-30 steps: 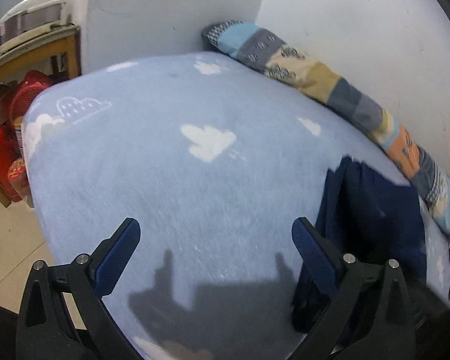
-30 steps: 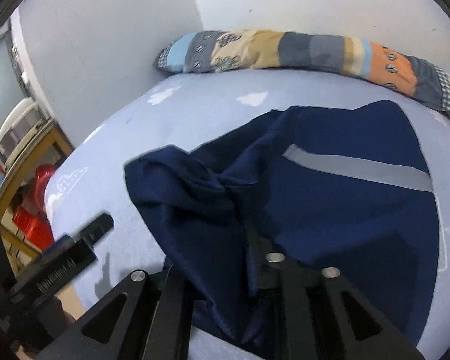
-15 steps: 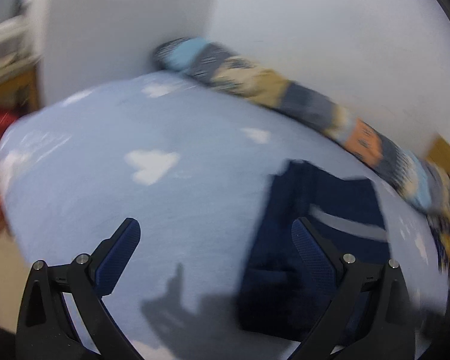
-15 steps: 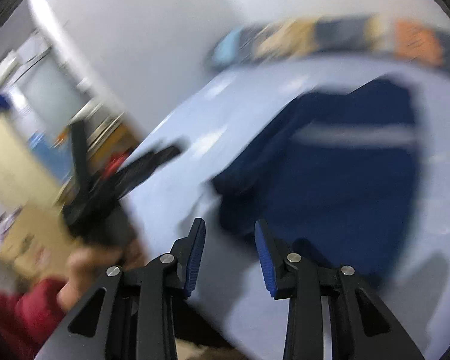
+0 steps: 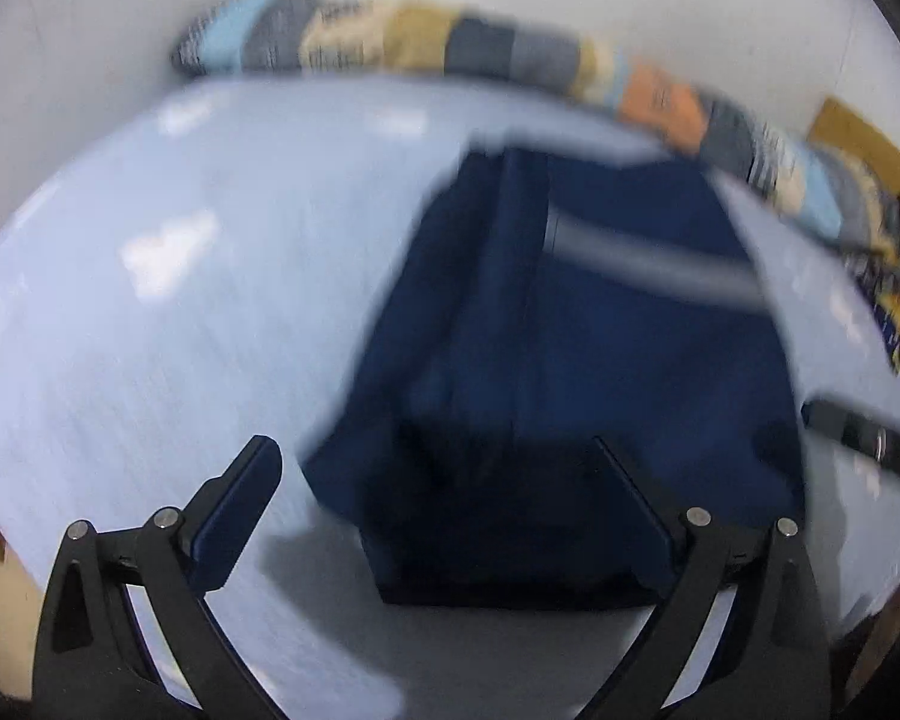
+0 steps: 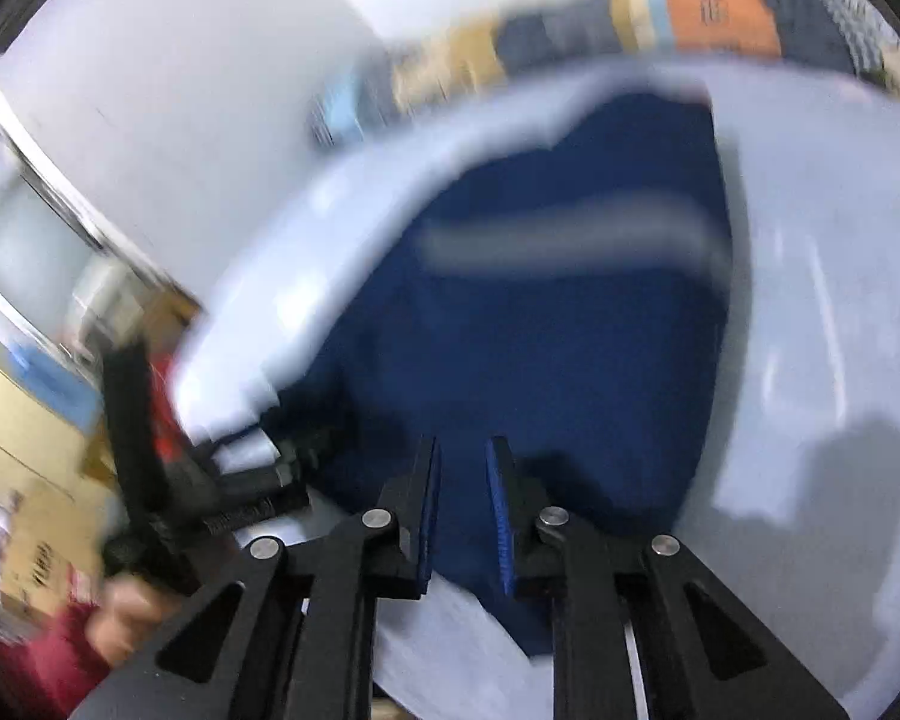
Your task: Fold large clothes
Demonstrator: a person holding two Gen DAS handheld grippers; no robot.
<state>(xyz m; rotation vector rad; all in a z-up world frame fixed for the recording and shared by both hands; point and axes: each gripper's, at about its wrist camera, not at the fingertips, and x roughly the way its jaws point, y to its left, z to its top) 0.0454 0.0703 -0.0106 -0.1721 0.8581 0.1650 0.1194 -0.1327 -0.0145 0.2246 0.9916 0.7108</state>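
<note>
A navy blue garment [image 5: 570,330] with a grey stripe lies folded on the light blue bed sheet [image 5: 180,300]; it also shows in the right wrist view [image 6: 540,312]. My left gripper [image 5: 438,468] is wide open and empty, above the garment's near edge. My right gripper [image 6: 462,456] has its jaws a narrow gap apart, with nothing between them, above the garment's near edge. The left gripper [image 6: 222,468] shows at the left of the right wrist view. Both views are blurred.
A long patchwork pillow [image 5: 510,54] lies along the white wall at the far side of the bed. Shelving and boxes [image 6: 30,408] stand left of the bed. The bed's near edge is just below the grippers.
My right gripper let go of the garment, which now lies flat. Both grippers swung towards the garment; the left view turned right so the garment is centred.
</note>
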